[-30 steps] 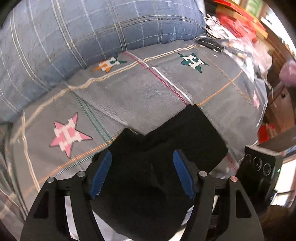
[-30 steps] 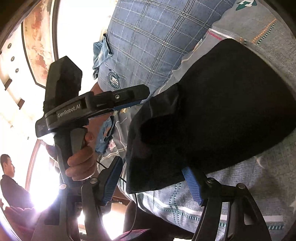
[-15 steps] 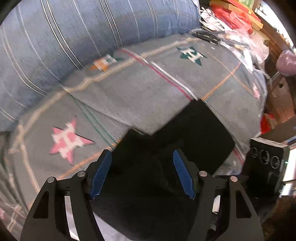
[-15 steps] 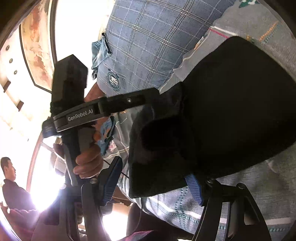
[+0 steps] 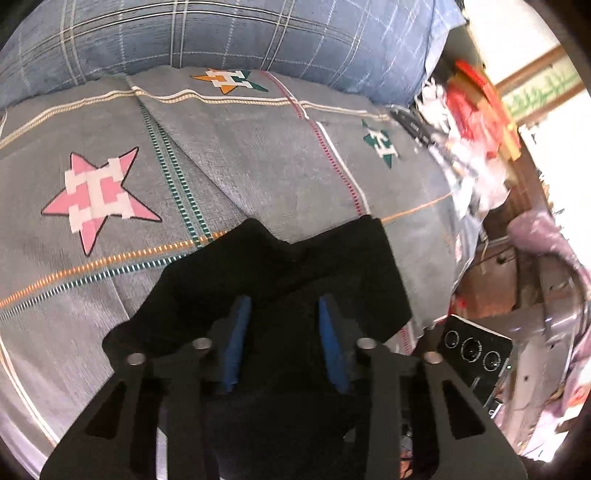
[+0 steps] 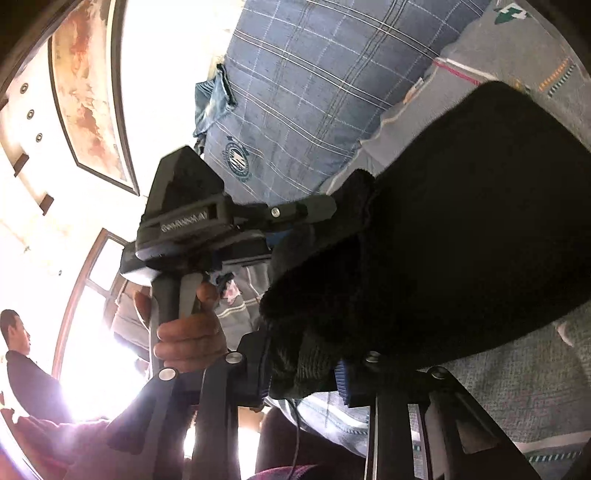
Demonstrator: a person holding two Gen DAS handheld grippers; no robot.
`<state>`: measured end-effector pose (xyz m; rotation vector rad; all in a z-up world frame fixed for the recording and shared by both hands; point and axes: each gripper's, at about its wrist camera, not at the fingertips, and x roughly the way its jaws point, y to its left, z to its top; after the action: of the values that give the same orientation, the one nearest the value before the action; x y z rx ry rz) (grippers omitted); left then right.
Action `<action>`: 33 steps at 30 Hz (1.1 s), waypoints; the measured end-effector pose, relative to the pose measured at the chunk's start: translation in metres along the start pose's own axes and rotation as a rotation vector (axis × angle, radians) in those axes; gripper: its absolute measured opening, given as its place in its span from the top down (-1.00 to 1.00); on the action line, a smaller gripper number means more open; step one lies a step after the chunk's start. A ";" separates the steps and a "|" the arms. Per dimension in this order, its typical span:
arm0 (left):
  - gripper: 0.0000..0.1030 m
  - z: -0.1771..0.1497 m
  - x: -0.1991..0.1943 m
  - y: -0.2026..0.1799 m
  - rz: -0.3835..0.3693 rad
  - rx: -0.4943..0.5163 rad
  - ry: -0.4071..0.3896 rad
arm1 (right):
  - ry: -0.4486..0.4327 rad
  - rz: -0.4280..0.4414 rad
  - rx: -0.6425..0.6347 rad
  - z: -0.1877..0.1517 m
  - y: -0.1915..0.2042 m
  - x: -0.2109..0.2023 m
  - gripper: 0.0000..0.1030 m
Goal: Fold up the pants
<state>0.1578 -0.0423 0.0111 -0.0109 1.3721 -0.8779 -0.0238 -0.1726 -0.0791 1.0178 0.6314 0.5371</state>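
The black pants [image 5: 295, 273] lie bunched on the grey star-patterned bedspread [image 5: 258, 177], filling the lower centre of the left wrist view, their far corners reaching toward 11 and 1 o'clock. The left gripper [image 5: 282, 332] has its blue pads partly closed with dark cloth bulging between them, so it looks clamped on the pants, though black on black hides the actual contact. The right gripper [image 6: 301, 373] likewise appears to pinch a thick roll of the pants' near edge, at 6 o'clock in its own view. A likely trouble: each grip may hold several layers unevenly, so lifting could drag the heap askew or let one layer slip, leaving a crooked fold. At 12 o'clock sits a blue plaid pillow [image 5: 221, 33]; at 3 o'clock, bright clutter too blurred to name. Waistband, legs and existing creases cannot be told apart.
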 end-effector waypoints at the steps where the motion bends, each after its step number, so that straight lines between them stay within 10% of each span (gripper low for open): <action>1: 0.40 0.000 -0.001 0.001 -0.006 -0.007 -0.006 | 0.001 -0.003 -0.002 0.000 0.000 0.000 0.47; 4: 0.39 0.004 0.002 0.002 -0.002 -0.015 0.011 | 0.013 0.008 0.038 0.000 -0.008 0.004 0.44; 8: -0.35 0.014 0.015 -0.002 -0.014 0.015 0.090 | 0.021 -0.003 0.060 -0.003 -0.014 0.010 0.39; 10: -0.37 0.016 0.019 -0.006 0.012 0.024 0.110 | 0.028 -0.026 0.064 -0.004 -0.016 0.015 0.38; 12: -0.26 0.013 0.017 -0.008 0.025 0.035 0.102 | 0.021 -0.039 0.081 -0.005 -0.020 0.017 0.44; 14: 0.44 0.009 0.013 -0.008 0.046 0.037 0.088 | 0.020 -0.047 0.093 -0.005 -0.020 0.014 0.51; 16: 0.61 0.005 0.006 -0.003 0.015 0.005 0.080 | 0.005 -0.017 0.111 -0.003 -0.018 0.007 0.57; 24: 0.63 0.009 -0.031 -0.032 -0.073 -0.024 -0.027 | -0.105 0.054 0.079 0.018 0.002 -0.033 0.59; 33: 0.63 0.049 0.034 -0.085 -0.059 -0.004 0.036 | -0.241 -0.046 0.095 0.035 -0.023 -0.085 0.58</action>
<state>0.1522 -0.1426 0.0361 -0.0386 1.4132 -0.9288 -0.0566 -0.2610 -0.0668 1.1349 0.4684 0.3398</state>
